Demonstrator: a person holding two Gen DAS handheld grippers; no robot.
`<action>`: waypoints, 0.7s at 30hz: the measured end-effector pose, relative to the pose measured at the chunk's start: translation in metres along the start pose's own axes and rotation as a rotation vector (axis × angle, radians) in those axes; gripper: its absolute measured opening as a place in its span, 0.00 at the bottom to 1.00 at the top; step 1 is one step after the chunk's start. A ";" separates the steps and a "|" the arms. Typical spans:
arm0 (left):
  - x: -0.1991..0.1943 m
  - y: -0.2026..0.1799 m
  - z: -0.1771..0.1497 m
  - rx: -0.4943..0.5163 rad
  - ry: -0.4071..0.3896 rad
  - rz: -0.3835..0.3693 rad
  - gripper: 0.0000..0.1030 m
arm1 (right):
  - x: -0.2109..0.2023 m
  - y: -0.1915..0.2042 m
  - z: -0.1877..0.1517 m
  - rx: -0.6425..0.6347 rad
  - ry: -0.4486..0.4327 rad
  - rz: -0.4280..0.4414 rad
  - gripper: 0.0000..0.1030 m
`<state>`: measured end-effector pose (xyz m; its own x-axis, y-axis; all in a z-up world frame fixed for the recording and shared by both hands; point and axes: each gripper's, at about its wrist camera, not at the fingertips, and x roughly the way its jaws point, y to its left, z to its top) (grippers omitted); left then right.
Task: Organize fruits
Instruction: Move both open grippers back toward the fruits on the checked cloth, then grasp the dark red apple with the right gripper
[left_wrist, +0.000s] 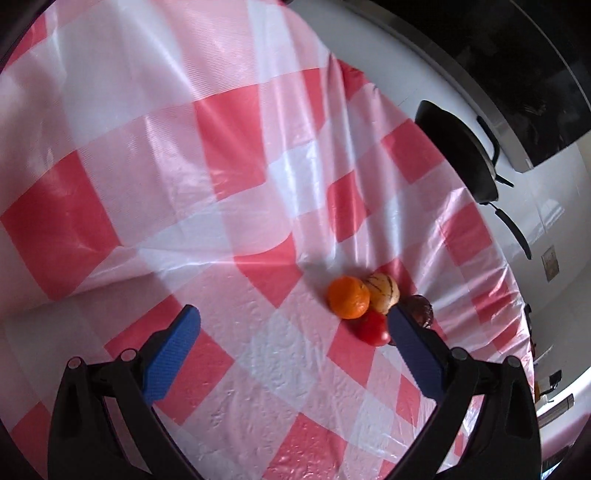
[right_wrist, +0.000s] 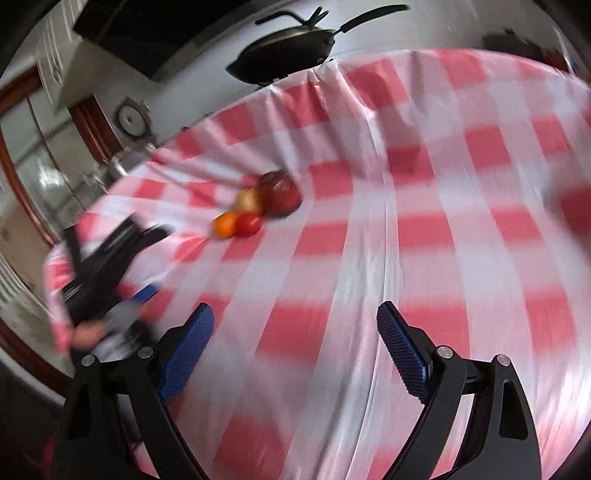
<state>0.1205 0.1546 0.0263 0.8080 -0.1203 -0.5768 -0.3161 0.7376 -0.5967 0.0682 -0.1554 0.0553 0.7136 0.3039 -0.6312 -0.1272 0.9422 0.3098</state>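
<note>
On checkered surface (left_wrist: 258, 369), near its edge | fruits clustered touching: orange (left_wrist: 348, 297), striped yellow fruit (left_wrist: 384, 290), red fruit (left_wrist: 373, 327), dark fruit (left_wrist: 421, 308), at 2 o'clock from left gripper (left_wrist: 293, 317) | left gripper released, empty | right gripper (right_wrist: 295, 321) released, empty

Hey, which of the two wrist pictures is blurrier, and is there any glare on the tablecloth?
The right wrist view is smeared: the fruit cluster and the checks streak, though the right gripper stays crisp. The left wrist view is sharp, with the orange crisp, and pale glare on the glossy tablecloth. Both bend edges, fisheye-style.
</note>
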 end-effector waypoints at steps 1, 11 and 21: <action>0.000 0.001 0.000 -0.001 0.002 0.005 0.98 | 0.016 0.002 0.012 -0.029 0.005 -0.031 0.84; 0.006 -0.003 -0.002 0.021 0.022 0.033 0.98 | 0.119 0.035 0.083 -0.136 0.063 -0.071 0.78; 0.010 -0.002 -0.001 0.013 0.030 0.044 0.98 | 0.171 0.051 0.095 -0.186 0.096 -0.196 0.74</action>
<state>0.1282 0.1513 0.0212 0.7781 -0.1069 -0.6190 -0.3446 0.7512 -0.5630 0.2488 -0.0692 0.0304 0.6698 0.1166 -0.7333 -0.1235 0.9913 0.0448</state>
